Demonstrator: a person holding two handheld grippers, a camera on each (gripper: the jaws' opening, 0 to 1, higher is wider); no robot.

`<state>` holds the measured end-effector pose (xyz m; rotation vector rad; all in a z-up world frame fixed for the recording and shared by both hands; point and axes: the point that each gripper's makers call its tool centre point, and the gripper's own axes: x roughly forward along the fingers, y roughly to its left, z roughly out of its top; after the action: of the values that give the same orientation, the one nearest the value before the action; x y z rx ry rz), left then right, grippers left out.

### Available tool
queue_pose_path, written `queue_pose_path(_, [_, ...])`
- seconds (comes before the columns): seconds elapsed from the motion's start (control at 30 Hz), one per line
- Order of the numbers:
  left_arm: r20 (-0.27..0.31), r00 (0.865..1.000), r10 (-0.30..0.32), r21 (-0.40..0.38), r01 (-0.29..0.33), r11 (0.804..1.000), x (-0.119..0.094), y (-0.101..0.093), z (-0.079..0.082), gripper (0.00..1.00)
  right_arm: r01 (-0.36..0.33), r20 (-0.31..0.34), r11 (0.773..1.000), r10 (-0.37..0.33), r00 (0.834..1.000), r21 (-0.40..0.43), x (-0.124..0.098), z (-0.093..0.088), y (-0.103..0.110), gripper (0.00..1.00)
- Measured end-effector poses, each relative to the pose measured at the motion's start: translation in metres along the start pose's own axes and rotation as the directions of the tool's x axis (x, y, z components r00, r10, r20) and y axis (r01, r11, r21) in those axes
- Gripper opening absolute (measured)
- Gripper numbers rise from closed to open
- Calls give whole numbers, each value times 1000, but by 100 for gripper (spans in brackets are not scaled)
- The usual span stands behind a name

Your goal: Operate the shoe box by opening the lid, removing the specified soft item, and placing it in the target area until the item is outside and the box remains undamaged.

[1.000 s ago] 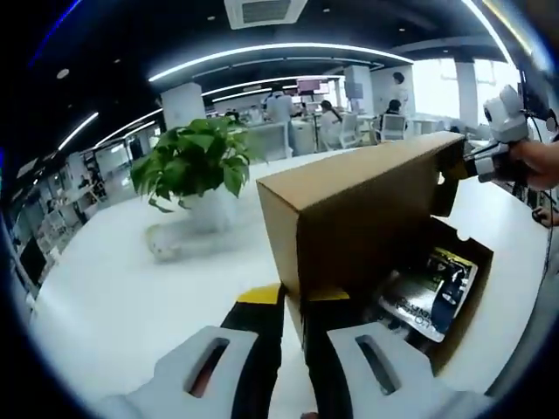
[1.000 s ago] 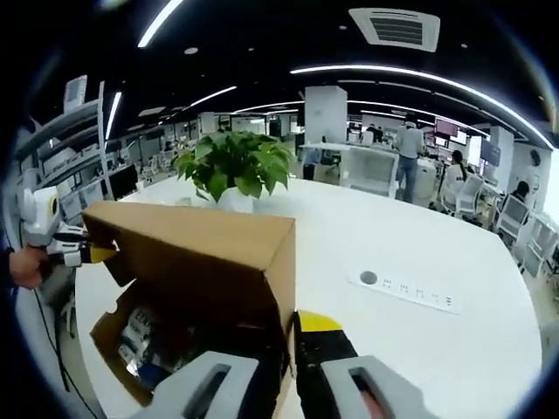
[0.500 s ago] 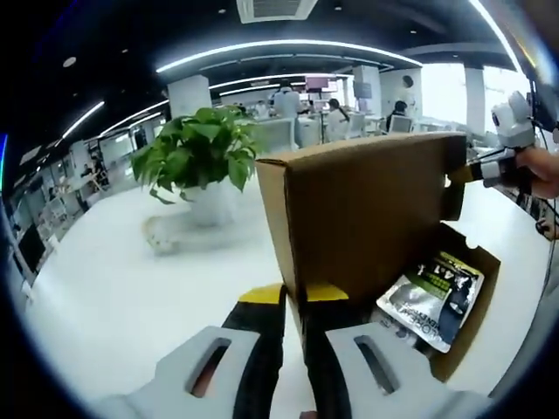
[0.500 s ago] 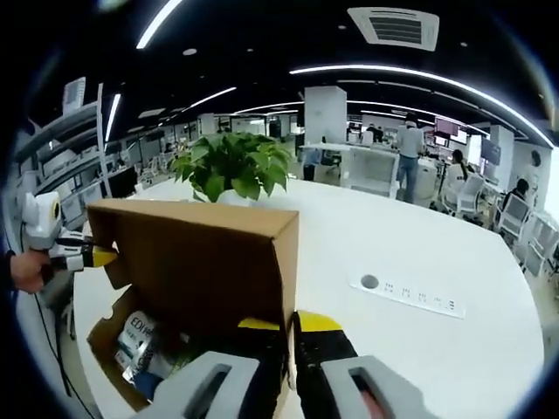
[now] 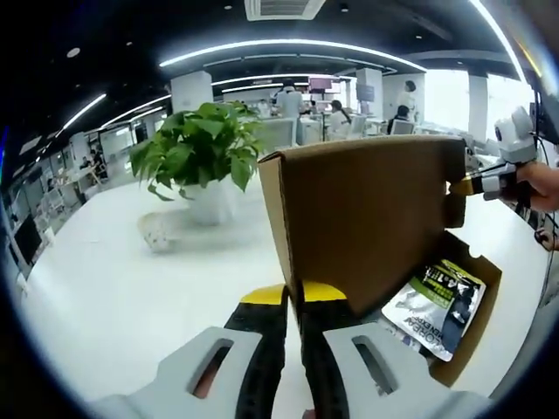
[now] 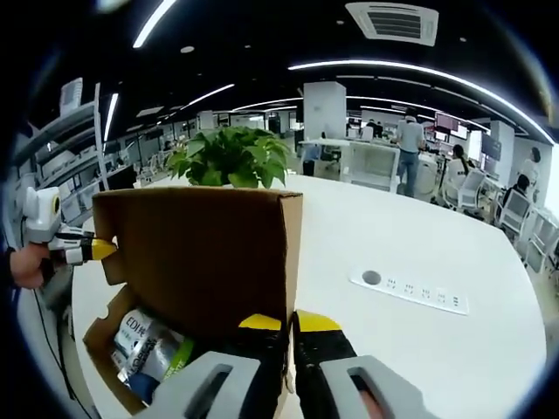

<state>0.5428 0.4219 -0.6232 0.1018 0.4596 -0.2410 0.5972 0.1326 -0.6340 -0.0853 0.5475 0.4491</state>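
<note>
A brown cardboard shoe box stands on the white table, its lid [image 5: 367,218] lifted nearly upright. My left gripper [image 5: 293,298] is shut on the lid's near corner, yellow tips pinching the cardboard edge. My right gripper [image 6: 289,325] is shut on the lid's other corner; it also shows in the left gripper view as the right gripper [image 5: 476,184], held by a hand. From the right gripper view, the left gripper [image 6: 87,250] sits at the lid's far corner [image 6: 201,253]. Inside the box base [image 5: 476,327] lies a silver, green and black soft pouch [image 5: 432,305], the same pouch [image 6: 148,349] partly hidden by the lid.
A potted green plant [image 5: 196,153] stands behind the box, the plant [image 6: 231,157] peeking over the lid. A small speckled object [image 5: 157,234] lies beside the pot. A flat socket strip [image 6: 410,292] is set in the table [image 6: 454,349]. Desks and people fill the office behind.
The lid has swung up from slanted to nearly upright with both grippers on it. More of the pouch inside the box shows now.
</note>
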Motion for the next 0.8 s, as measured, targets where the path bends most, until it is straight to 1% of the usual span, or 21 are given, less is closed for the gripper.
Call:
queue_pose_path(0.13, [-3, 1000, 5, -15, -5, 1000, 2, 0, 1, 3, 1, -10, 1000, 0, 1000, 5, 2, -5, -2, 0])
queue_pose_path(0.23, [-4, 1000, 10, -24, -10, 1000, 2, 1, 2, 3, 0, -6, 1000, 0, 1000, 17, 3, -5, -2, 0])
queue_pose_path(0.8, [-12, 1000, 22, -34, -22, 999, 15, 7, 3, 3, -8, -19, 1000, 9, 1000, 20, 13, -4, -5, 0])
